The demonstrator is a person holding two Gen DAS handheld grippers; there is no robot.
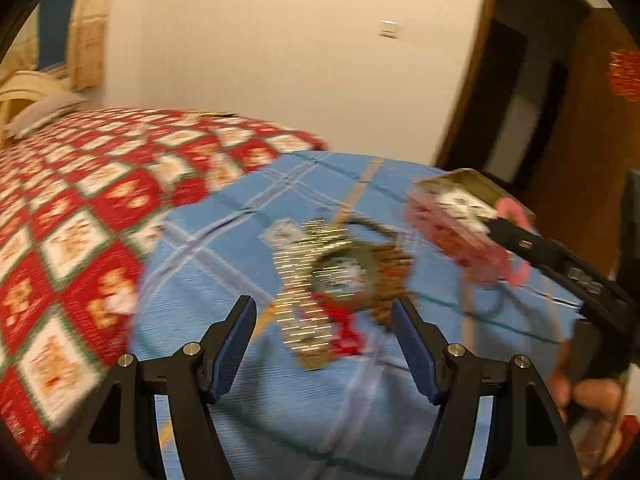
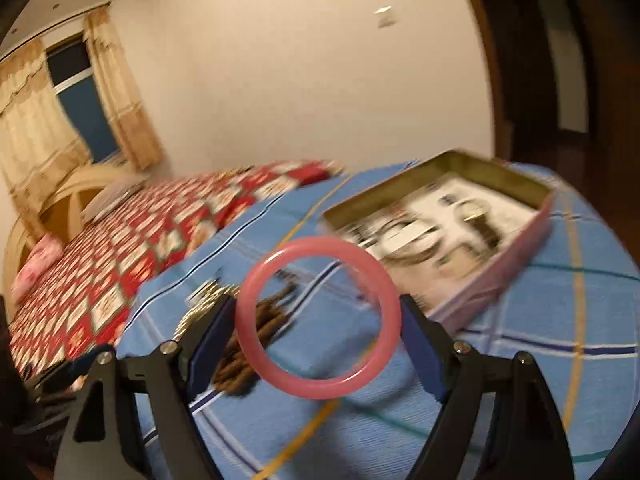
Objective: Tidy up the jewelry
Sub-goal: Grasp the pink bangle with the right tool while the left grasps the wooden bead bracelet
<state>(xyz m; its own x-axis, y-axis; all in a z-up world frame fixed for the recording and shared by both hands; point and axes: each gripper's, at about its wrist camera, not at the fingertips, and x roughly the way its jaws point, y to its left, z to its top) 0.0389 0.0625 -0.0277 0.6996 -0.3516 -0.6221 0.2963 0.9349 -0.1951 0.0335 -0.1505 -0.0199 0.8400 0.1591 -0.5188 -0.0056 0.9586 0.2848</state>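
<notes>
1. The right gripper had a pink bangle clamped across its width, one finger pad on each outer edge, the ring standing almost upright between them.
2. This looked like the carrying step: the bangle was up off the blue checked cloth on the bed, with the open tin box lying at about one o'clock from it, near but not yet under it.
3. The box already held what looked like watches or bracelets (too blurred to name).
4. The left gripper had its fingers spread wide and grasping nothing, above a loose pile of jewellery at its twelve o'clock: gold chain, a greenish ring, brown beads.
5. Next, I judged, the right hand needed to bring the bangle over the box wall, lower it onto a free patch, then let go; a tilted drop could knock the pieces inside.
</notes>
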